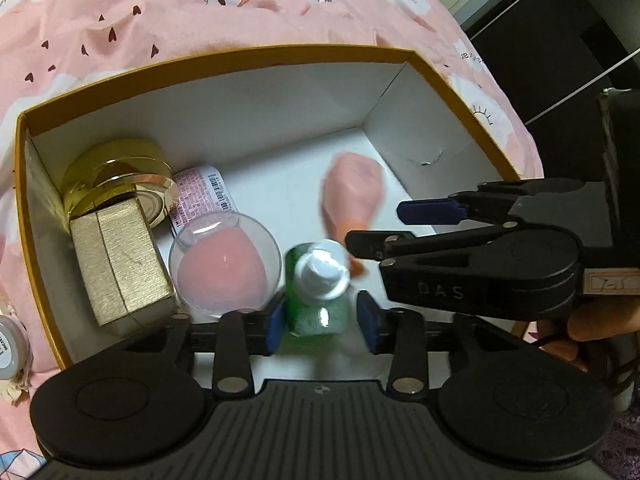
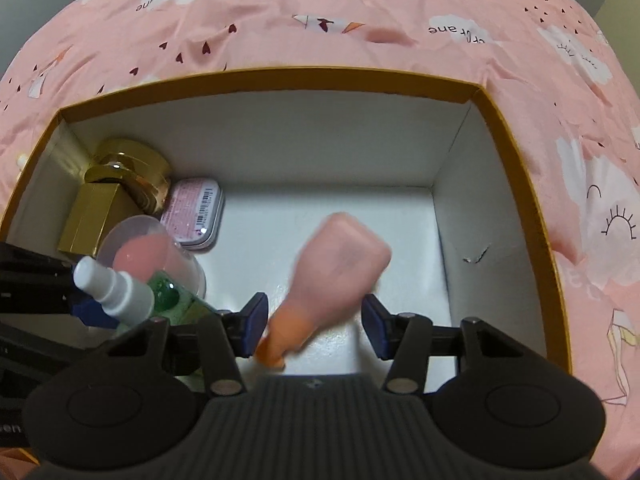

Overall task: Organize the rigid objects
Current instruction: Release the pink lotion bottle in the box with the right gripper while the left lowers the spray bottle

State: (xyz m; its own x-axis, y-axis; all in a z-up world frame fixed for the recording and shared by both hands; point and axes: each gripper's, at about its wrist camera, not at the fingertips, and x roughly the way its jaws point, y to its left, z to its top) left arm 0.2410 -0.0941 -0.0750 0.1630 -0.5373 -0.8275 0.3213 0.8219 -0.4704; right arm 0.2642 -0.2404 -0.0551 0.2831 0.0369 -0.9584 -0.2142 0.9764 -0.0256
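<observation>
A gold-rimmed box [image 1: 240, 56] [image 2: 280, 76] with a white inside lies on pink bedding. A green bottle [image 1: 316, 312] [image 2: 172, 296] with a white cap stands upright between the blue pads of my left gripper [image 1: 322, 320]. The jaws are open, with a small gap on the right side. A pink tube [image 1: 352, 192] [image 2: 340, 264] with an orange cap is motion-blurred over the box floor. Its neck is between the pads of my right gripper [image 2: 315, 320] [image 1: 380, 226], which is open with clear gaps on both sides.
Along the box's left side sit a gold jar [image 1: 116, 176], a gold carton [image 1: 120, 264], a pink tin [image 1: 200, 192] and a clear dome over a pink sponge [image 1: 224, 268]. The back right floor [image 1: 280, 168] is bare. A small jar [image 1: 8, 344] lies outside, left.
</observation>
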